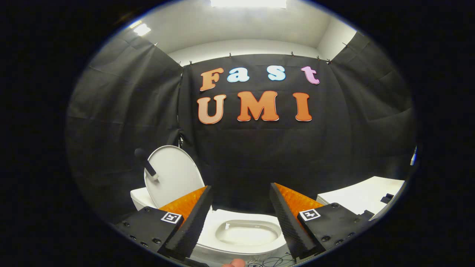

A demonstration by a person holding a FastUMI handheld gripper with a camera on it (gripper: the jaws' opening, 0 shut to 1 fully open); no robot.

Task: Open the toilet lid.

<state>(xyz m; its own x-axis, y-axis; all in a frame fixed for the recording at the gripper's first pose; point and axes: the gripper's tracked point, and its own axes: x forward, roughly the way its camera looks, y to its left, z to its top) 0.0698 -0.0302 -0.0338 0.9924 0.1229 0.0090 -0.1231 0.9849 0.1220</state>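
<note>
Gripper view: the lower front of the toilet (241,246) is cut off, and part of its seat rim is hidden behind the two fingers of the gripper (241,194). A small piece of a fingertip (233,263) is seen at the very bottom, below the bowl; the rest of the person is not seen. A tangle of thin dark cable (269,261) is made out on the floor just beside it, though its ends cannot be followed.

The toilet lid (172,174) is seen raised, standing nearly upright and leaning back toward the black cloth wall (111,129), beyond and beside the left finger. It is white, oval and plain. A short dark handle-like piece (148,166) is fixed on its face; what it is cannot be told for certain. The white seat is down, and the pale bowl (246,231) is exposed between the fingers, lower than their tips.

The gripper's fingers are spread wide and nothing is held between them. A square black-and-white marker (171,217) is carried on each finger base; no brand or readable writing is made out on the toilet. A white counter-like surface (363,198), cut off, is seen beyond the right finger.
</note>
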